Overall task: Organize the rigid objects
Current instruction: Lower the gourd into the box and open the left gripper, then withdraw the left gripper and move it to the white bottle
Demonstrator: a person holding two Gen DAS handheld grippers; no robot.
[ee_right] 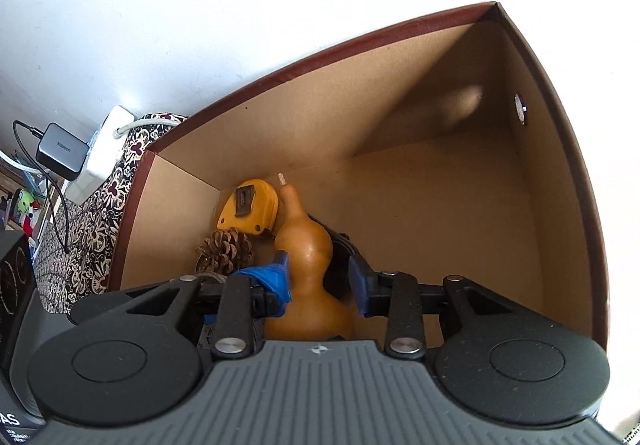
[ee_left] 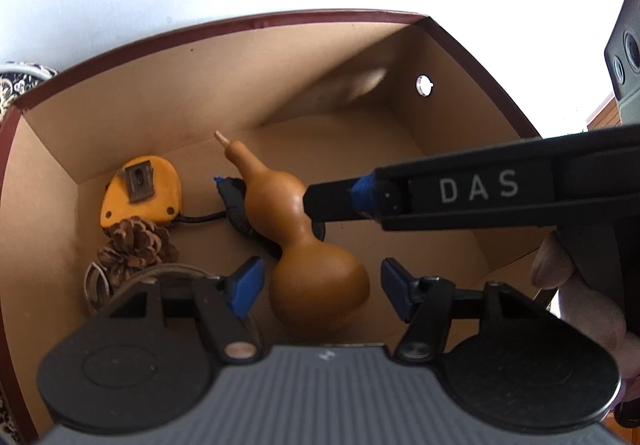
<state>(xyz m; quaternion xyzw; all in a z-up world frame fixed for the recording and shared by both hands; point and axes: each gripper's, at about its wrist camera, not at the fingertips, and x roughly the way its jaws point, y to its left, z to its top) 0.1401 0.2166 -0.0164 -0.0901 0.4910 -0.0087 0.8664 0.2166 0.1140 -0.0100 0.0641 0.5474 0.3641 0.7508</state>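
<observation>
The gourd (ee_left: 308, 241) is lying inside the cardboard box (ee_left: 168, 113), stem pointing toward the far wall, w/ an orange tape measure (ee_left: 140, 191), a pine cone (ee_left: 136, 245) & a black strap (ee_left: 236, 213) just beside it at the left end.

The left claw (ee_left: 320, 285) is hanging released, pads either side of the gourd's fat bulb w/ a gap on both sides.

The right claw (ee_right: 320, 281) is straddling the gourd's waist; its left pad is looking to be touching, the right pad is showing a dark gap, so I can't tell if it's clenching.

Doing this step well, imo: letting the gourd settle flat on the box floor, spreading the claw fully before lifting straight up, not nudging the stem or the neighbours.

Writing: "DAS" is showing on the right claw's finger in the left wrist view; "UGREEN" is reading on the grey charger (ee_right: 60, 151) outside the box.
</observation>
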